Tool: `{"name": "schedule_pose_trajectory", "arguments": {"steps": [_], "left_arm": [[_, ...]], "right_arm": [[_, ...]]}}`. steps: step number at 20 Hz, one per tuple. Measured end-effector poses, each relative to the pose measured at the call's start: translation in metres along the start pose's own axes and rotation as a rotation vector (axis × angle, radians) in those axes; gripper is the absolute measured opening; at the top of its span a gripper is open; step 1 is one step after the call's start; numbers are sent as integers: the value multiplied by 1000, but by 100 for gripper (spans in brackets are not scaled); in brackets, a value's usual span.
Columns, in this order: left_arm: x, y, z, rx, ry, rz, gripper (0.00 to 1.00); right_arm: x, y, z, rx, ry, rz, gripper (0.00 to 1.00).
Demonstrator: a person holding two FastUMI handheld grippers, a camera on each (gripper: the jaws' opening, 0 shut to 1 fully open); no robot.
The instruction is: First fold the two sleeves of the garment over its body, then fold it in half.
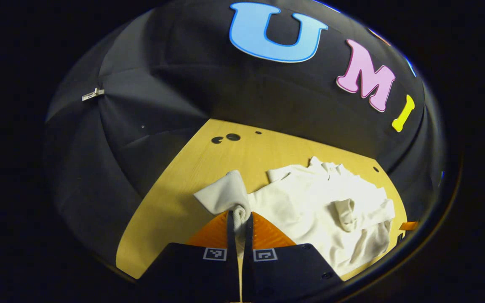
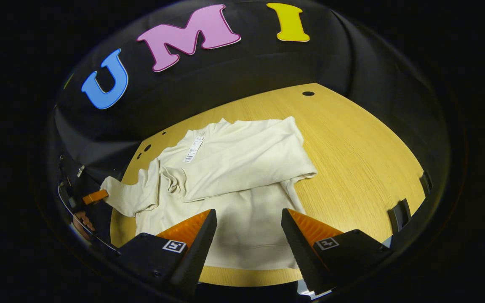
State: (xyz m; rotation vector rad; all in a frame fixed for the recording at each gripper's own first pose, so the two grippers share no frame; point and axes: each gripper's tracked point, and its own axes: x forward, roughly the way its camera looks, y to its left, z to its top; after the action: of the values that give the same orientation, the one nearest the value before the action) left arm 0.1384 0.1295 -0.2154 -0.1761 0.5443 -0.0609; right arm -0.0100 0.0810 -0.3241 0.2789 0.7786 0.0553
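A cream long-sleeved garment [image 2: 242, 168] lies spread on the wooden table [image 2: 360, 151], a white tag near its collar. One sleeve [image 2: 259, 170] is folded across the chest. The other sleeve [image 1: 225, 194] is lifted off the table at its cuff, and my left gripper [image 1: 239, 216] is shut on it; the garment body [image 1: 310, 206] lies to the right of it. In the right gripper view that left gripper [image 2: 95, 196] and the hand holding it appear at the far left, at the sleeve's end [image 2: 124, 198]. My right gripper [image 2: 249, 223] hangs open above the garment's lower body, fingers wide apart.
Small round holes [image 1: 225, 137] mark the table's far corner, with another hole [image 2: 308, 93] at the far edge. Black brackets [image 2: 401, 213] stand on the table's right edge. Bare wood [image 2: 364, 168] stretches to the right of the garment. Black cloth walls close in the table.
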Motion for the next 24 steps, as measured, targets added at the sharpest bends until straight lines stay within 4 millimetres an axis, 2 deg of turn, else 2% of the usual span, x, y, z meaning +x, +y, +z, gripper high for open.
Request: {"name": "schedule_pose_trajectory", "arguments": {"steps": [6, 8, 13, 16, 19, 22, 24], "left_arm": [[-2, -96, 17, 31, -18, -83, 8], [2, -121, 14, 51, -12, -99, 8], [15, -204, 2, 98, 8, -171, 8], [26, -248, -11, 128, 38, -212, 8], [43, -277, -29, 166, 71, -221, 8], [59, -299, -44, 190, 95, -214, 8], [72, -306, -52, 219, 96, -187, 8]], "right_arm": [[4, -37, 9, 39, 3, -13, 95], [7, -46, 10, 45, 8, -10, 95], [17, -69, 8, 62, 42, 0, 95], [25, -80, 11, 65, 59, 13, 95], [33, -86, 18, 79, 68, 39, 95], [39, -93, 24, 61, 75, 53, 95], [42, -100, 24, 43, 90, 60, 95]]}}
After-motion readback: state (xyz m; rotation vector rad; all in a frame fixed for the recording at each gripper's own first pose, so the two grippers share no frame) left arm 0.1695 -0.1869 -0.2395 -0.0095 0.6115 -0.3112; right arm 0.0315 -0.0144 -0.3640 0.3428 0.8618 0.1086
